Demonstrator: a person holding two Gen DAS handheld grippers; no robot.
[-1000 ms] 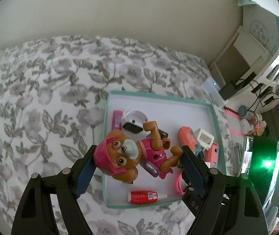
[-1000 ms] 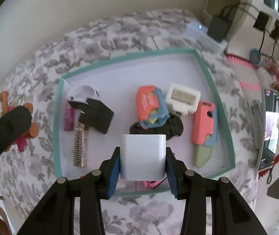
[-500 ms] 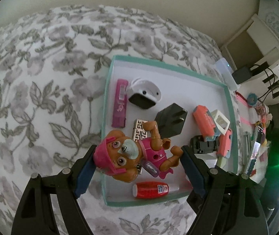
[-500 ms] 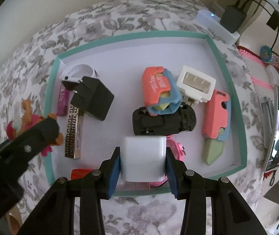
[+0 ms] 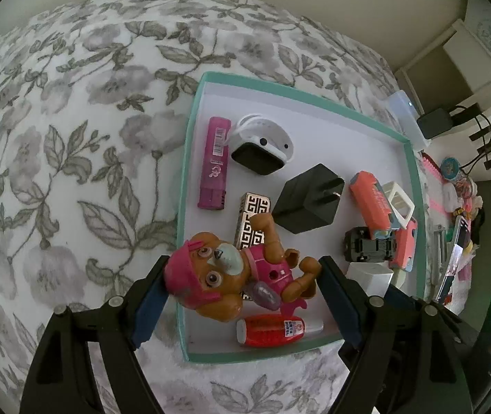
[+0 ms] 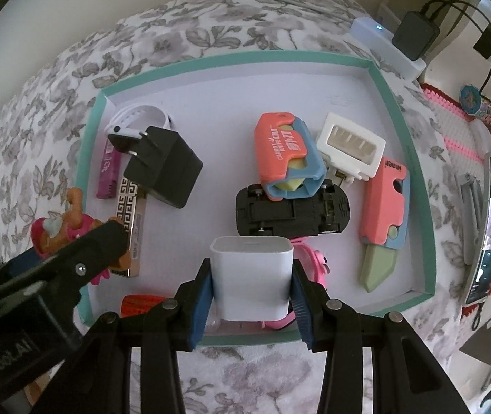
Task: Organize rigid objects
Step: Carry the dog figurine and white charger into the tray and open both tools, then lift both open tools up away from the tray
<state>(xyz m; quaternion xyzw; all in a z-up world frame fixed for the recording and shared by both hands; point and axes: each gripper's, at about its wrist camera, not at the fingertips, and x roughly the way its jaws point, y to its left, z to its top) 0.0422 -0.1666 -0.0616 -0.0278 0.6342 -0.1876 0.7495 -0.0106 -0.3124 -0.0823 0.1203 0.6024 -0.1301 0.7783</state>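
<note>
My left gripper is shut on a brown toy pup with a pink cap, held over the near left corner of the teal-rimmed tray. In the right wrist view the pup pokes out behind the left gripper's black finger. My right gripper is shut on a white charger cube, low over the near edge of the tray. The cube also shows at the right in the left wrist view.
In the tray lie a black plug adapter, a patterned lighter, a pink stick, a white watch, a red tube, a black toy car, two coral toy knives and a white cartridge. Floral bedding surrounds it.
Both grippers have sunk toward the tray, which now fills more of each view. The pup and the white cube stay gripped. The left gripper has come into the right wrist view.
</note>
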